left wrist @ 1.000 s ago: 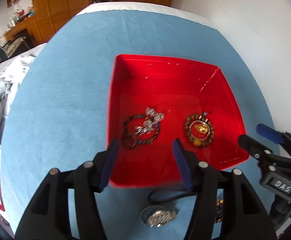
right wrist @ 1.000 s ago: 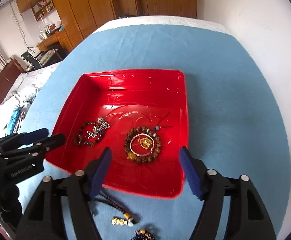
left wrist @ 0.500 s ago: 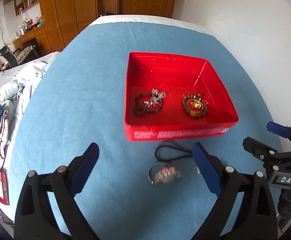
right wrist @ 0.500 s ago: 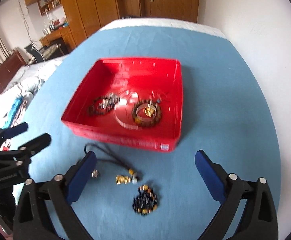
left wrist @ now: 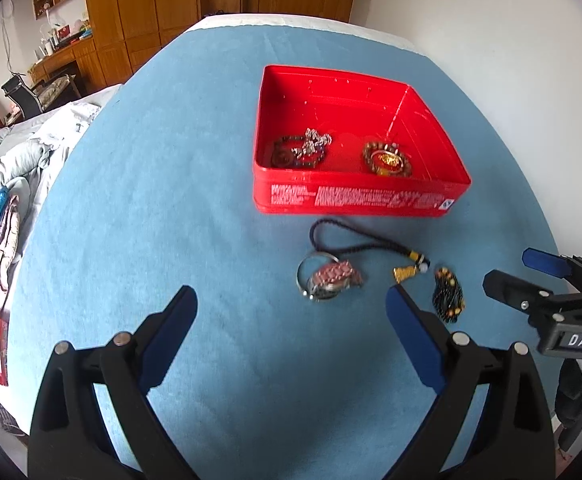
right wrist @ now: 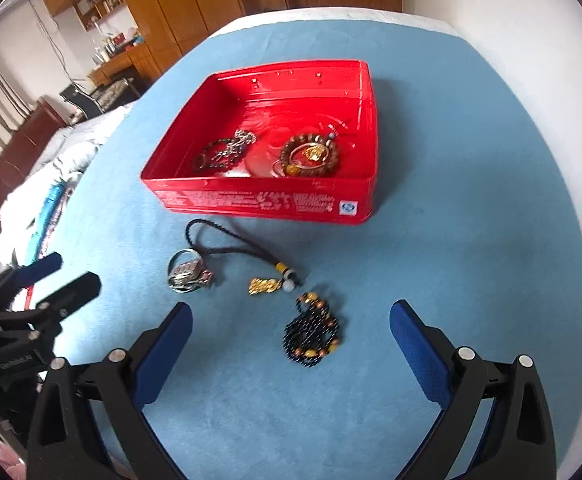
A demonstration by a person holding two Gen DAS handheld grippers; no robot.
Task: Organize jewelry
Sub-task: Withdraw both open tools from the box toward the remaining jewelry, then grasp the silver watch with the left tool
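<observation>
A red tin (left wrist: 355, 200) (right wrist: 267, 202) sits on the blue cloth and holds a dark bead bracelet with a silver charm (left wrist: 301, 148) (right wrist: 225, 152) and a brown bead bracelet with a gold piece (left wrist: 387, 158) (right wrist: 309, 154). In front of it lie a silver ring with a pink stone charm (left wrist: 329, 276) (right wrist: 189, 274), a dark cord with a gold pendant (left wrist: 405, 272) (right wrist: 265, 286), and a black bead bracelet (left wrist: 447, 292) (right wrist: 311, 334). My left gripper (left wrist: 291, 328) and my right gripper (right wrist: 291, 336) are open and empty, hovering just short of these pieces.
The blue cloth (left wrist: 171, 160) covers a table that ends at a white wall (left wrist: 491, 40) on the right. Bedding and folded fabric (left wrist: 7, 208) lie off the left edge. Wooden cabinets (left wrist: 151, 0) stand at the back.
Both grippers pulled back from over the red tin and opened wider. The loose jewelry in front of the tin has come fully into view.
</observation>
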